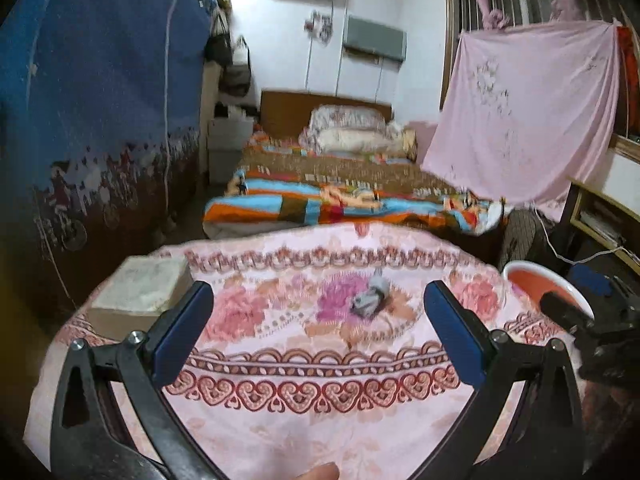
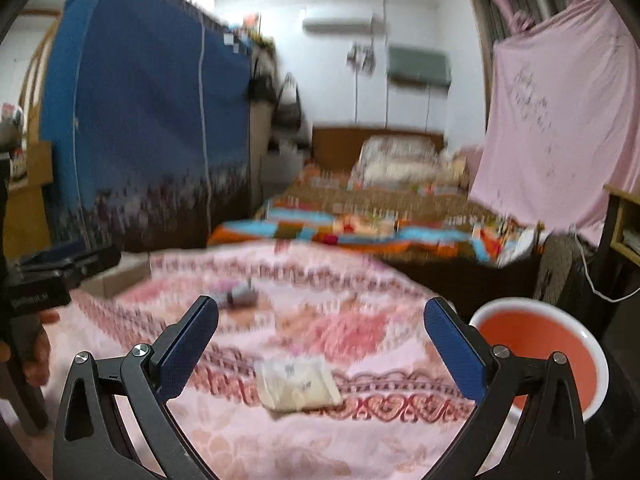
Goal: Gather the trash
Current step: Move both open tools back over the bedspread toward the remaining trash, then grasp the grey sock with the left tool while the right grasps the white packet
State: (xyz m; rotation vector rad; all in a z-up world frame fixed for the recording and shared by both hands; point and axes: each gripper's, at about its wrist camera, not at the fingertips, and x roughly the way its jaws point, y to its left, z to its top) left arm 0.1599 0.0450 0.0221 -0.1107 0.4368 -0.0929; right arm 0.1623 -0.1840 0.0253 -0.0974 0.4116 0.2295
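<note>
Both my grippers, left gripper (image 1: pixel 318 328) and right gripper (image 2: pixel 320 344), are wide open and empty. The crumpled wrapper (image 1: pixel 370 300) lies mid-tabletop (image 1: pixel 304 432); it looks light and soft, so I would pinch its raised middle.

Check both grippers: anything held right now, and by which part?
Nothing held. Left gripper and right gripper are both open and empty above the floral cloth; the crumpled grey scrap lies ungrasped.

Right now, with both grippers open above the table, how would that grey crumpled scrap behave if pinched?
The grey scrap looks like a crumpled wrapper, so it is probably light and would crush between the fingers rather than resist. Its irregular folds suggest it won't roll. It lies on a soft floral cloth, so a low pinch might catch fabric too.
</note>
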